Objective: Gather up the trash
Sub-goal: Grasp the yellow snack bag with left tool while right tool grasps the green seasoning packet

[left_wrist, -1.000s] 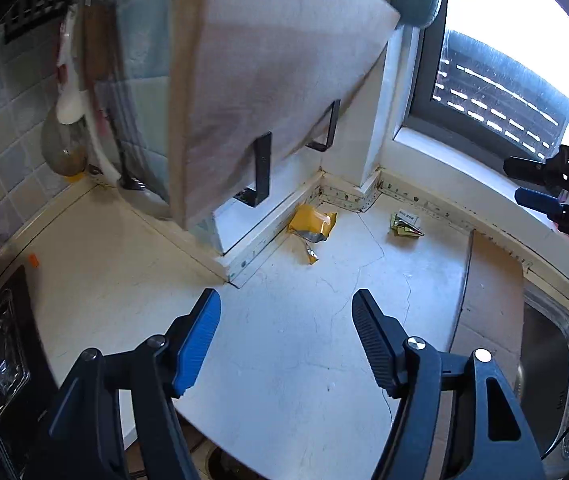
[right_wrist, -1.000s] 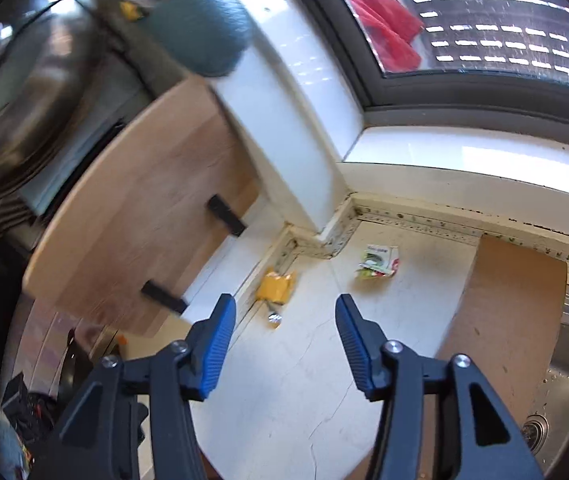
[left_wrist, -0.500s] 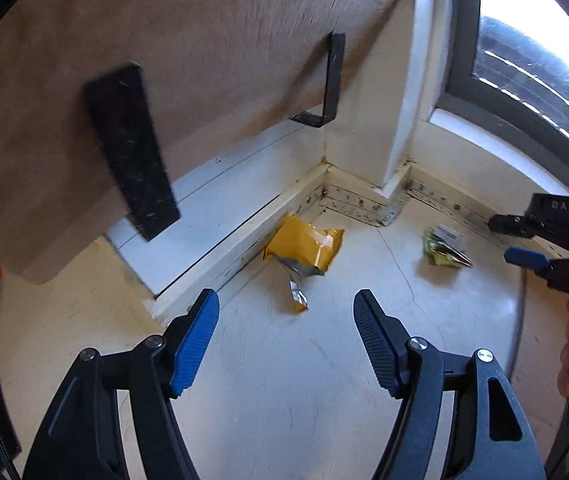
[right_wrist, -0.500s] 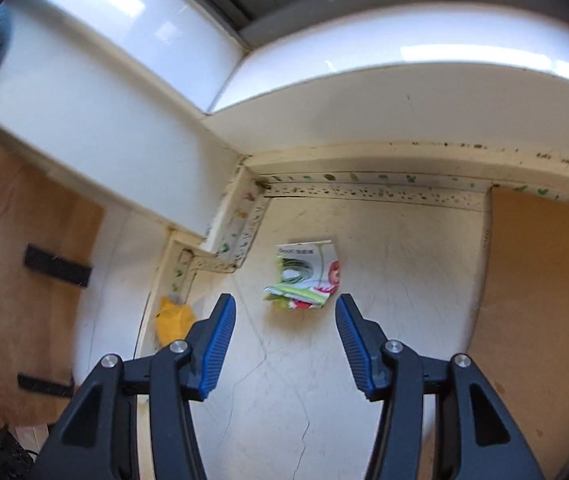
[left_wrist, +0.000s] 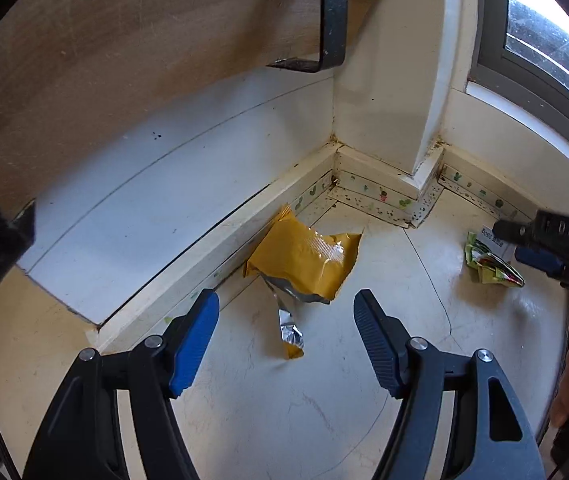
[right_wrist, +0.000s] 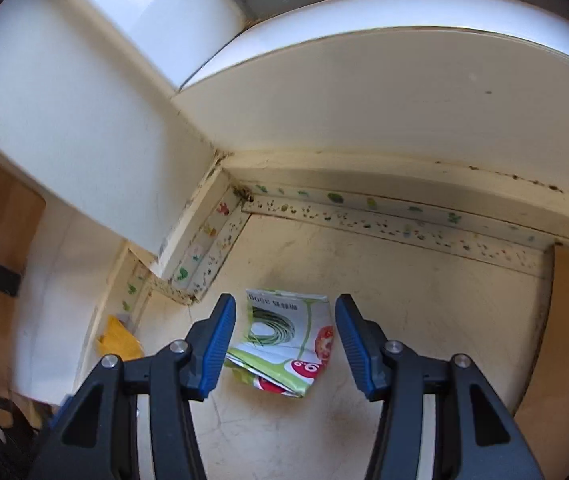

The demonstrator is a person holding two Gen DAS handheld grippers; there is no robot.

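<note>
We are holding the left gripper [left_wrist: 286,304] wide open, empty, near the yellow wrapper [left_wrist: 308,260]; the right gripper [right_wrist: 285,312], agape and empty, is straddling the green-and-white packet [right_wrist: 284,340].

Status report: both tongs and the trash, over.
Left tongs open over yellow wrapper. Right tongs open around green-white packet, not gripping. Nothing in the way.

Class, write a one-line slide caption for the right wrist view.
Right tool, open, poised over a green-and-white wrapper on the cream counter, a yellow wrapper off to its left.
</note>
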